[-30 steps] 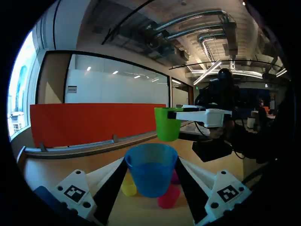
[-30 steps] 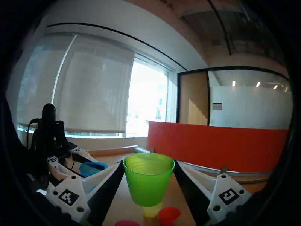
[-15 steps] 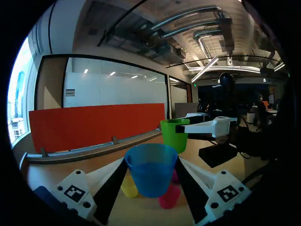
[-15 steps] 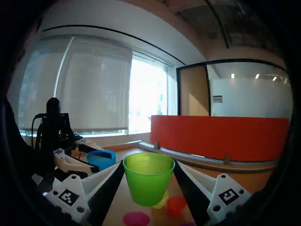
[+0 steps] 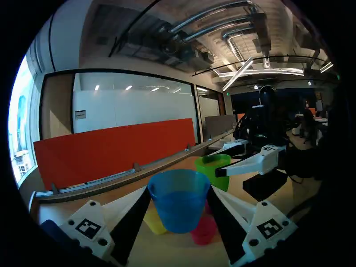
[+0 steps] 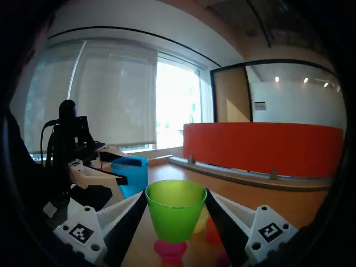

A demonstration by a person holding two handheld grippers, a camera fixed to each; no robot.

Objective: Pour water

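In the left gripper view, a blue cup (image 5: 179,205) holding water stands upright between my left gripper's (image 5: 179,209) fingers, which are shut on it. To its right and lower than before, the right gripper's fingers (image 5: 249,165) grip a green cup (image 5: 214,170). In the right gripper view, that green cup (image 6: 175,209) is upright and looks empty, with my right gripper (image 6: 175,211) shut on it. At the left of that view, the blue cup (image 6: 131,175) sits higher, held by the other gripper's fingers (image 6: 95,174).
Small yellow (image 5: 154,221) and pink (image 5: 203,229) cups stand on the wooden table (image 5: 173,249) below the grippers; pink (image 6: 170,249), yellow (image 6: 201,219) and orange (image 6: 212,231) ones appear under the green cup. An orange partition (image 5: 111,147) runs along the table's far edge. A bright window (image 6: 175,111) lies beyond.
The green cup and right gripper have dropped lower toward the table and closer to the small cups. The blue cup now sits higher than the green one. Both stay gripped.
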